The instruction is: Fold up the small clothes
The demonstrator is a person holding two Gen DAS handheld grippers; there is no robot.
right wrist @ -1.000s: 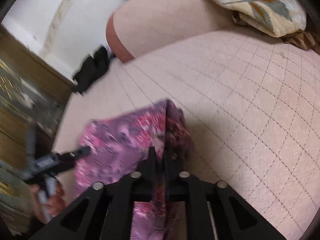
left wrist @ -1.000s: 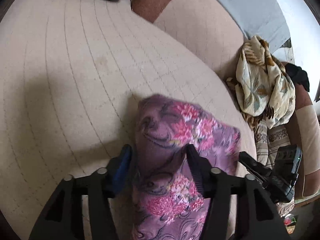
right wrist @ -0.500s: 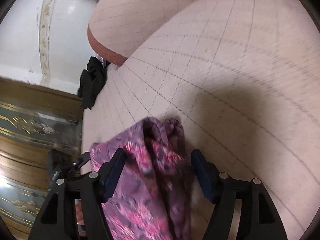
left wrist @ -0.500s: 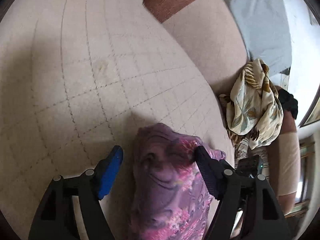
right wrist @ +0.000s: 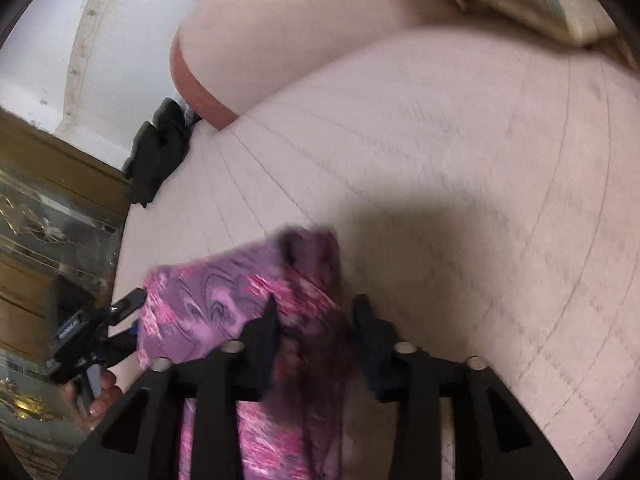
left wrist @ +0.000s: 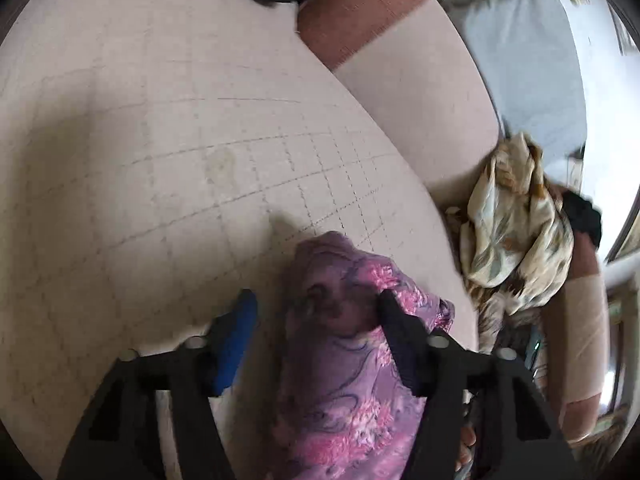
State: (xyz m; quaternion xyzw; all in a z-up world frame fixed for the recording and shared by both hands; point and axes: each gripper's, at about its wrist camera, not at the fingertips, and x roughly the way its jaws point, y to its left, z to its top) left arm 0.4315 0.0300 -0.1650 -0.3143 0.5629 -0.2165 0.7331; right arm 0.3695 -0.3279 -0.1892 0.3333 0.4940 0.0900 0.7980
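Note:
A purple garment with pink flowers [left wrist: 340, 352] lies on the beige quilted sofa seat [left wrist: 160, 160], bunched in a fold. My left gripper [left wrist: 316, 308] is open with the garment's fold lying between its fingers, the cloth against the right finger. In the right wrist view the same garment [right wrist: 224, 300] lies at lower left. My right gripper [right wrist: 316, 316] is open around the garment's near edge. The left gripper body [right wrist: 92, 332] shows at the far left there, held by a hand.
A cream leaf-print cloth [left wrist: 516, 224] is heaped at the sofa's right end. A black garment [right wrist: 160, 148] lies at the seat's far left corner. The sofa back [left wrist: 400, 72] rises behind. A wooden glass-front cabinet [right wrist: 44, 232] stands at the left.
Both grippers have opened and let go of the purple garment, which now rests on the seat. The right gripper was shut on it a second ago.

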